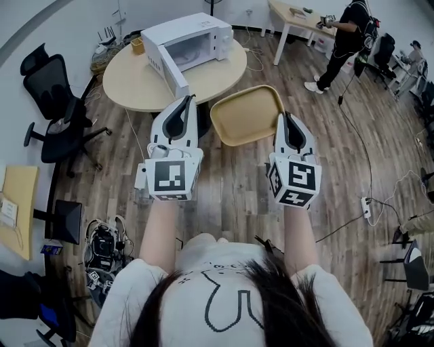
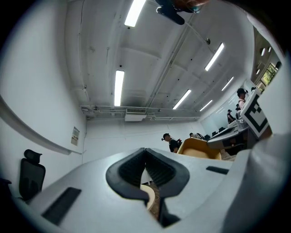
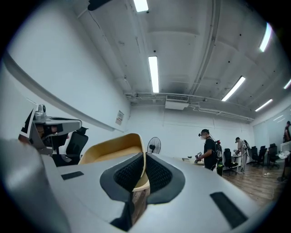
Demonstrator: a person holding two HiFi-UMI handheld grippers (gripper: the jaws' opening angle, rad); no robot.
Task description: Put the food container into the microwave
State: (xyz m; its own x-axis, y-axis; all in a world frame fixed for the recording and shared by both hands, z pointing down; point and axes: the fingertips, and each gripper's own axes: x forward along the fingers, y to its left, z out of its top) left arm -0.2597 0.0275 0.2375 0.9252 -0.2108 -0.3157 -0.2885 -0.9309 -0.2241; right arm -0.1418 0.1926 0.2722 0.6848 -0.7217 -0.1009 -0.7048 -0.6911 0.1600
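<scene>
The food container [image 1: 245,115] is a shallow tan tray held out over the wooden floor. My right gripper [image 1: 281,116] is shut on its right rim; in the right gripper view the rim [image 3: 142,157] stands between the pads and the container [image 3: 113,148] spreads to the left. My left gripper [image 1: 186,100] hangs level with it to the left, apart from the tray, jaws shut together [image 2: 145,151] on nothing. The white microwave [image 1: 193,41] stands ahead on a round beige table [image 1: 135,91], its door [image 1: 166,68] swung open towards me.
A small yellow cup [image 1: 137,45] sits left of the microwave. A black office chair [image 1: 54,101] stands left of the table. A person [image 1: 342,41] stands at the far right by a desk [image 1: 298,17]. Cables and a power strip [image 1: 366,207] lie on the floor at right.
</scene>
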